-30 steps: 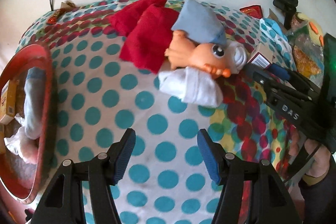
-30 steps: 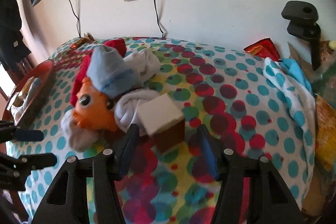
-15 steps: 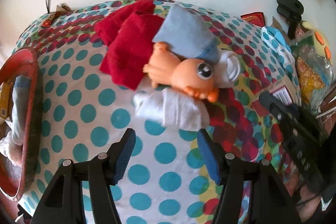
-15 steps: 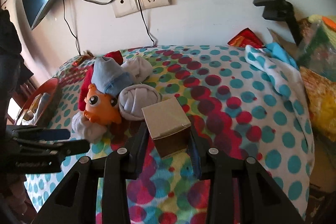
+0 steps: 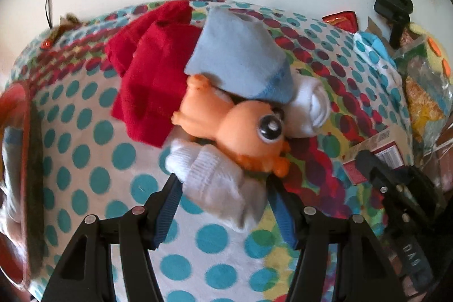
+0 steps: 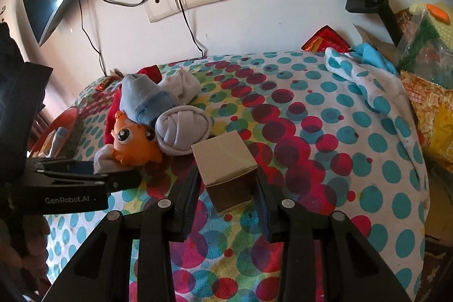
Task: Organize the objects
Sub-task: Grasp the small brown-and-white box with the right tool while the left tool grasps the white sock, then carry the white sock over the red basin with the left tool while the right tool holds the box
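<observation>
Right gripper [image 6: 225, 183] clamping the box [image 6: 225, 167]; left gripper [image 5: 225, 205] apart, straddling white sock [image 5: 218, 183] — centring before closing.

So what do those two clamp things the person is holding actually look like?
Both are black plastic. The left gripper and right gripper each have two angular fingers with triangular cut-outs, silver screw heads and ribbed blue pads. Seen from the right wrist, the left one carries white "GenRobot.AI" lettering on its side.

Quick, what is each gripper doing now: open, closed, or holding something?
Left gripper: open, its fingers around the white sock, not pressing it.
Right gripper: just closed, shut on the box.
</observation>
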`<state>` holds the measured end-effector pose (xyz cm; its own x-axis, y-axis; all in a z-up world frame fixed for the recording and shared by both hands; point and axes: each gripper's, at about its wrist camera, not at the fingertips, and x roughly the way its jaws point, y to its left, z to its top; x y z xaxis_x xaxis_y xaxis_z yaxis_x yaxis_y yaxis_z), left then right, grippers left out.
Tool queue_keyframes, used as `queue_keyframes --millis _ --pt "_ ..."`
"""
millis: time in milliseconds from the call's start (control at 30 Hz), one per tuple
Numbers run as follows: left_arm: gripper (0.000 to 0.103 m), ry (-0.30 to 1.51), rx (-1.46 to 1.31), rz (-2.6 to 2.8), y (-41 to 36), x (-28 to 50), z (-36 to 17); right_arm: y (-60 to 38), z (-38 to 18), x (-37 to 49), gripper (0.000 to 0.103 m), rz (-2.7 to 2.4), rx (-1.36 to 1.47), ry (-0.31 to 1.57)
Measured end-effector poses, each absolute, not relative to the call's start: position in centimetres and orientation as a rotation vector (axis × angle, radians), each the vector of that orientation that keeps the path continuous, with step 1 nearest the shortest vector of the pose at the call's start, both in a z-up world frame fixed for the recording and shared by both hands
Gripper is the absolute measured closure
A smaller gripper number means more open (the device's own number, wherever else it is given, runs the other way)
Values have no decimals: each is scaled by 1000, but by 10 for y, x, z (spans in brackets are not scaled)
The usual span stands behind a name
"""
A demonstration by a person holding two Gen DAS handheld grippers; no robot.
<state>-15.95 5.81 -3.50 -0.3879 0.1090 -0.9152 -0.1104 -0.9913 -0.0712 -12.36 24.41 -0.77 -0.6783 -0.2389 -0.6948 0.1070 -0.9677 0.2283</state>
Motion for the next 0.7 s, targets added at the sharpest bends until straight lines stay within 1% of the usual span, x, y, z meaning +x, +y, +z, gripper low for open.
queue_keyframes --millis 33,67,100,233,300,400,467,700 --pt "41 1 -1644 2510 56 -159 -35 244 -8 -124 69 -2706 1156 -246" --pt "47 3 -1639 2500 55 -159 -35 243 -8 -124 69 -2706 1157 -243" --pt "63 13 -1641 2496 53 -157 -35 243 -8 -124 69 -2706 1158 -241" --pt "65 69 -1624 2489 49 -147 -34 241 -12 -129 73 -2695 1210 -224" --pt "65 88 -1624 2490 47 -143 -34 245 -16 -133 76 -2682 1243 -253" --pt "65 105 -1619 2482 43 -134 -34 249 -17 -132 76 -2683 1240 -287" --pt "65 133 -1618 2488 40 -129 -34 248 -16 -131 76 -2698 1236 -273" --pt "65 124 -1616 2503 26 -111 -30 238 -11 -127 76 -2719 1208 -187"
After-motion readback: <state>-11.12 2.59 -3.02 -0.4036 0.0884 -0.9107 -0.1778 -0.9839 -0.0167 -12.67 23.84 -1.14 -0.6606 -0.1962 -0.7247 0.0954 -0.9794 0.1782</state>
